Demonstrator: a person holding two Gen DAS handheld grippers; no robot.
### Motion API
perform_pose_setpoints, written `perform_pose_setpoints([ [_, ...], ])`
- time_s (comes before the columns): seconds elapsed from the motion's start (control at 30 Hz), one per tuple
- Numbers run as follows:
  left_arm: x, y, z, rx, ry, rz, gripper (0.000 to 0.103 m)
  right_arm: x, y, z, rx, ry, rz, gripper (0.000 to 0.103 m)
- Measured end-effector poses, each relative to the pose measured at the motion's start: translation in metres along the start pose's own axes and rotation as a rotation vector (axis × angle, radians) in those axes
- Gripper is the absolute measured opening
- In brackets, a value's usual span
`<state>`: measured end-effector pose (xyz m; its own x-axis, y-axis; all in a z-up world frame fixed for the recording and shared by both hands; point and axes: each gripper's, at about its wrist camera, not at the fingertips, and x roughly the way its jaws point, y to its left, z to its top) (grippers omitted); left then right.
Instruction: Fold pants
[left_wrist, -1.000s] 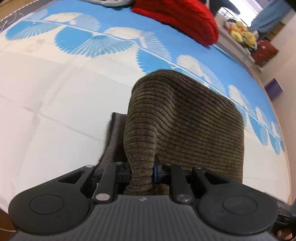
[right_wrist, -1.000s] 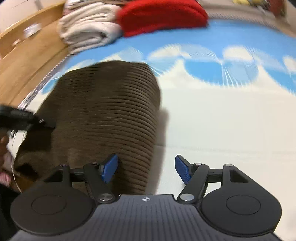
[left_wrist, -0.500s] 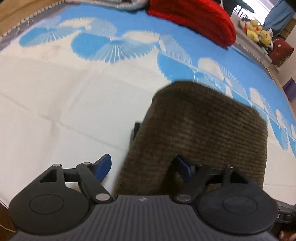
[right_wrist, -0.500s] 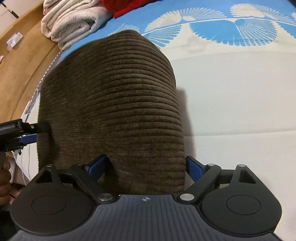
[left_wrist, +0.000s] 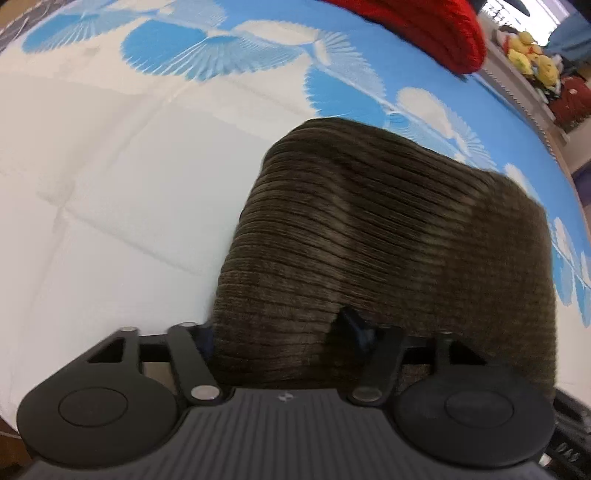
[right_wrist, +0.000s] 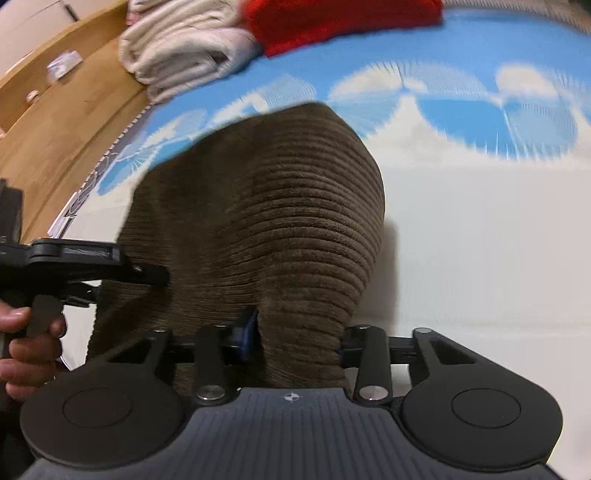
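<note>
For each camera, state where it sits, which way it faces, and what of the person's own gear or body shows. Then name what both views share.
Left wrist: sits on the left gripper, looking forward along its fingers across the bed; its jaws grip the near edge of the brown corduroy pants.
Right wrist: sits on the right gripper, facing toward the wooden bed frame; its jaws pinch the pants; the left gripper and the person's hand show at left.
Shared: the pants, the blue-and-white bed cover, the red garment.

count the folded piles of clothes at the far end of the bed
2: a cream pile near the wooden edge, a red pile right beside it. More may lie out of frame.
</note>
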<state>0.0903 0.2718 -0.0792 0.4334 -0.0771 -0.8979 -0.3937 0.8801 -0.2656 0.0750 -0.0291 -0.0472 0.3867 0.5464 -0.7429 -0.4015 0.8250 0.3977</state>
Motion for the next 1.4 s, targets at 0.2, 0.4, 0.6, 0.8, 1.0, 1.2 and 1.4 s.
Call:
perform_pose_setpoints([
  [0.2, 0.009, -0.051, 0.004, -0.048, 0.004, -0.173, 0.038, -0.064, -0.013, 0.036, -0.105, -0.117, -0.082, 0.034],
  [0.4, 0.013, -0.135, 0.0, 0.043, -0.041, -0.356, 0.034, -0.118, -0.063, 0.069, -0.156, -0.146, -0.164, 0.033],
  [0.6, 0.026, -0.2, -0.015, 0.271, -0.127, -0.201, 0.04, -0.151, -0.152, 0.065, -0.081, -0.135, -0.233, 0.049],
  [0.8, 0.006, -0.206, -0.019, 0.351, -0.175, -0.216, 0.04, -0.145, -0.215, 0.032, -0.032, -0.017, -0.502, 0.05],
  [1.0, 0.018, -0.217, -0.043, 0.555, 0.045, -0.401, 0.04, -0.152, -0.197, 0.017, -0.195, -0.039, -0.27, 0.049],
  [1.2, 0.058, -0.229, -0.078, 0.767, 0.201, -0.166, 0.039, -0.098, -0.187, -0.01, -0.425, 0.264, -0.238, 0.051],
  [1.4, 0.015, -0.223, -0.032, 0.572, -0.064, -0.226, 0.043, -0.125, -0.195, 0.033, -0.27, 0.029, -0.202, 0.051],
])
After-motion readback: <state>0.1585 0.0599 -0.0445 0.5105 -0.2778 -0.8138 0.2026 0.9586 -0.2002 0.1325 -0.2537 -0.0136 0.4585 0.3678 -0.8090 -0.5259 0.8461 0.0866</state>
